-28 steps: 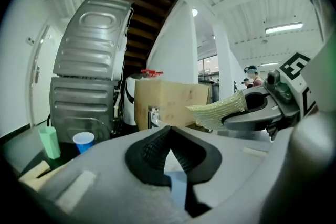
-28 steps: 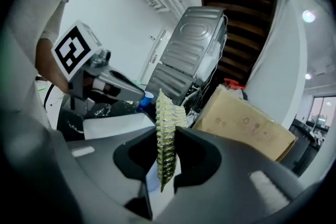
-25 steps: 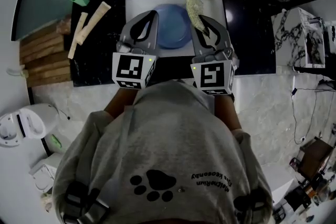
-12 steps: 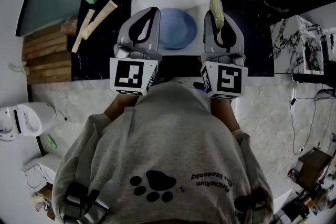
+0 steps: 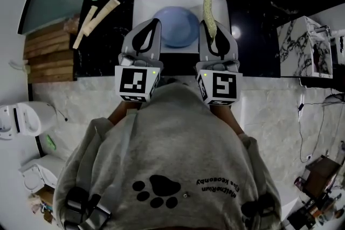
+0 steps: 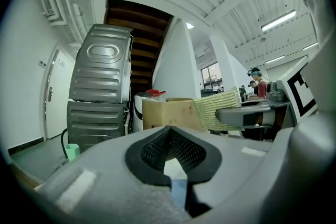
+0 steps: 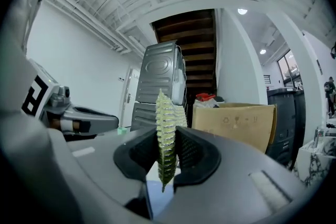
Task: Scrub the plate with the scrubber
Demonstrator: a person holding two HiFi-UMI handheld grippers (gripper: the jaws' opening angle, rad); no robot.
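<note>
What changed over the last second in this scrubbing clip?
The right claw rolled, turning the scrubber from lying face-up over the right rim of the blue plate to standing edge-on just right of it. Unchanged: right claw shut on the scrubber, left claw shut by the plate's left rim, plate in the sink.
</note>
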